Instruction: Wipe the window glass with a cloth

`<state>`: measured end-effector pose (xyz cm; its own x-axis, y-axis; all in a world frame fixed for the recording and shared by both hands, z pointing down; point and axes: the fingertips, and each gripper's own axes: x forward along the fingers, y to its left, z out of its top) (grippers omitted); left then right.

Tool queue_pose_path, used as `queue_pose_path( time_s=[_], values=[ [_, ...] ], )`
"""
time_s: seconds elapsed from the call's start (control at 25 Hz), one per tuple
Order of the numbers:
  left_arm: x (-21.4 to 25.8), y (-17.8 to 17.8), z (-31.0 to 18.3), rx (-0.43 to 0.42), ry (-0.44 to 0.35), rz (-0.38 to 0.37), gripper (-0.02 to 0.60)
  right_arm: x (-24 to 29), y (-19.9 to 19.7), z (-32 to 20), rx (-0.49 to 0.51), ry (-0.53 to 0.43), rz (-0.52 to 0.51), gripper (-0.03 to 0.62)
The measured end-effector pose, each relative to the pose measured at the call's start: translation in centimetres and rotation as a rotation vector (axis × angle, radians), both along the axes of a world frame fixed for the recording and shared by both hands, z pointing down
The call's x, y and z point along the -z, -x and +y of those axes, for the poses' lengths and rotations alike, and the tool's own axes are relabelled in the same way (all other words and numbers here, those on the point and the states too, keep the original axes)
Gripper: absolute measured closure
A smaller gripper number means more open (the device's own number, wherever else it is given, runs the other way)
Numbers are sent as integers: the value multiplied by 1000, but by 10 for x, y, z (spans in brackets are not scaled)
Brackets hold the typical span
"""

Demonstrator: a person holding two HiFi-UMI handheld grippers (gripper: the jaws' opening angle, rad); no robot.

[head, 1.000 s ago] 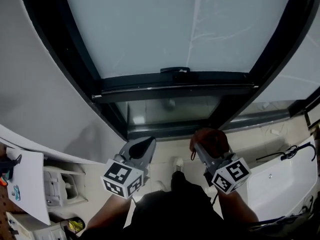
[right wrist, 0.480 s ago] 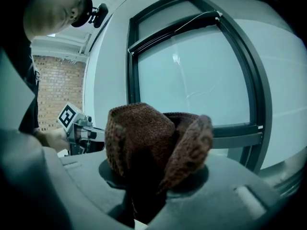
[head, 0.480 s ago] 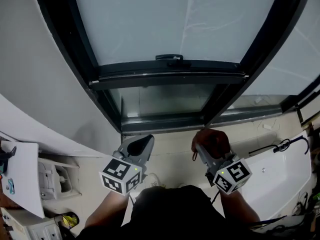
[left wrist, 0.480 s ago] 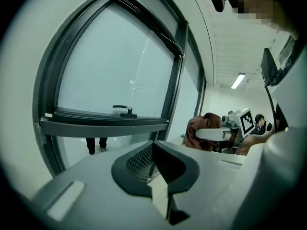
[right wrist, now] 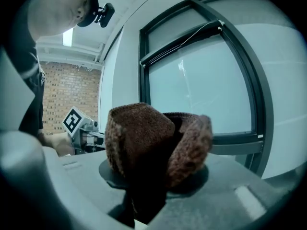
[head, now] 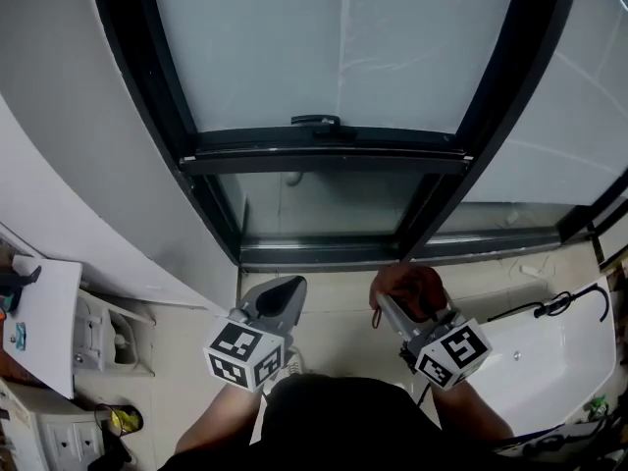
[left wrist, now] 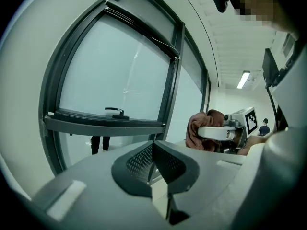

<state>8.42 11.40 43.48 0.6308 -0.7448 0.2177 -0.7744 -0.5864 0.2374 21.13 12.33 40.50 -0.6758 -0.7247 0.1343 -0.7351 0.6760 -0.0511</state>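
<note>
A tall frosted window glass (head: pixel 324 47) in a black frame stands ahead, with a black handle (head: pixel 316 121) on its lower crossbar. My right gripper (head: pixel 397 297) is shut on a bunched brown cloth (head: pixel 412 285), held low in front of the frame's bottom rail. The cloth (right wrist: pixel 153 138) fills the right gripper view, folded over the jaws. My left gripper (head: pixel 280 292) is shut with nothing in it, beside the right one, also short of the glass (left wrist: pixel 115 80). In the left gripper view the right gripper's cloth (left wrist: pixel 204 128) shows at the right.
A grey wall (head: pixel 69 145) runs along the left of the window. A white tub-like object (head: pixel 549 361) with a black cable lies at the lower right. White shelving and clutter (head: pixel 59 361) sit at the lower left. A lower glass pane (head: pixel 314 204) sits under the crossbar.
The view has shifted a little leftward and the window now sits more centred. Both grippers stay low in front of the frame, with the cloth still held in the right one.
</note>
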Motion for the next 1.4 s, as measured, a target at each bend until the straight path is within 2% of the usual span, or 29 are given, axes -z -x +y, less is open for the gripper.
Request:
queue_pose_path(
  time_s=[0.2,0.44,0.64,0.96,1.16,1.4],
  values=[
    [-2,-28,36,33,10,-32,565,-3,-23,29,38,1,-39,459],
    [-4,-46,71,78,17,-47,565,-18,-40,53,82,33,-74,459],
    [-12,-51,83,58,40,-63,565,-22,-38,62,86,30,-70,459],
    [-2,-36,70,-18,17,-80,565,-20,-22,61,19,20,-58,459],
    [14,-4,58,-41,-29,-85,565,-18,7,62,-30,0,-54,459],
    [16,23,50,-68,-44,-86,565,-22,37,68,-58,-3,-41,459]
  ],
)
